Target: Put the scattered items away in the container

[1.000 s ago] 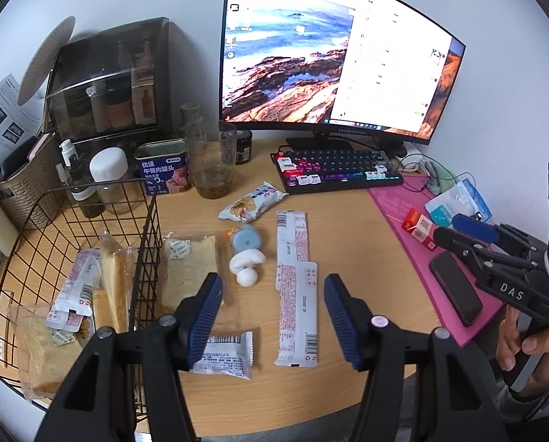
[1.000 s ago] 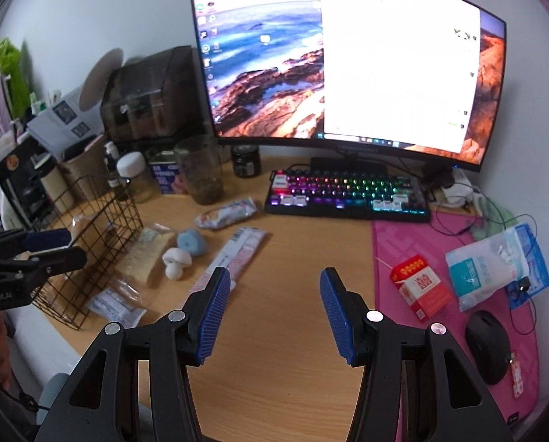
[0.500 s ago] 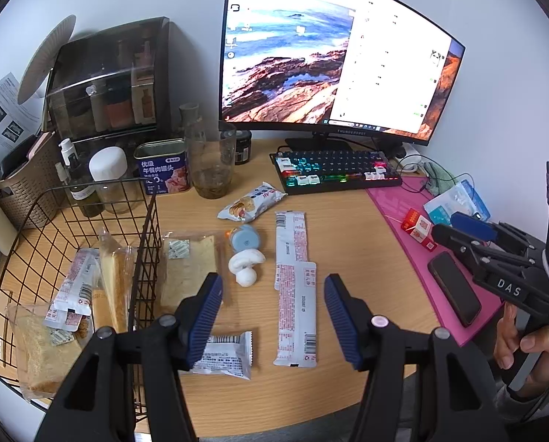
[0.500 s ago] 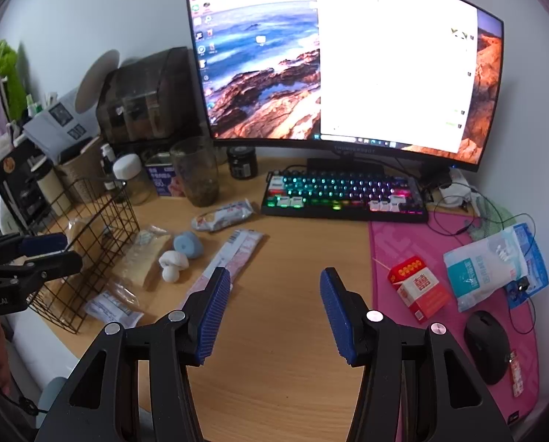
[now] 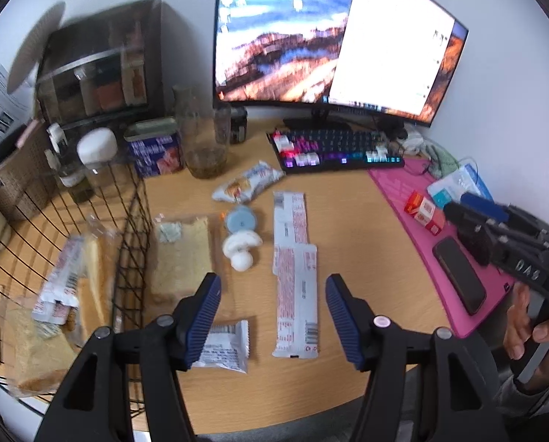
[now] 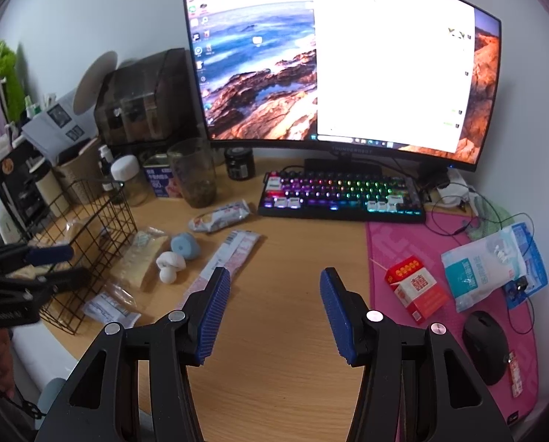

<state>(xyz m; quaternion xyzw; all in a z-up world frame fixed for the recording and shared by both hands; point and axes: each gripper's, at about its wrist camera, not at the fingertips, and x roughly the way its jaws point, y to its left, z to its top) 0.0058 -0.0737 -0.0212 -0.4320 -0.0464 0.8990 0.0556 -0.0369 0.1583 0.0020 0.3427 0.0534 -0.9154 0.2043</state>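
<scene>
Jaws of the left gripper (image 5: 272,318) stood open and empty over the wooden counter (image 5: 366,258), above a small white snack packet (image 5: 223,346) and a long red-printed white sachet (image 5: 297,302). Right gripper (image 6: 270,309) jaws gaped too, nothing between. Black wire basket (image 5: 132,221) sat left, holding wrapped bread slices (image 5: 90,280). White mushroom toy (image 5: 241,248) lay beyond.
</scene>
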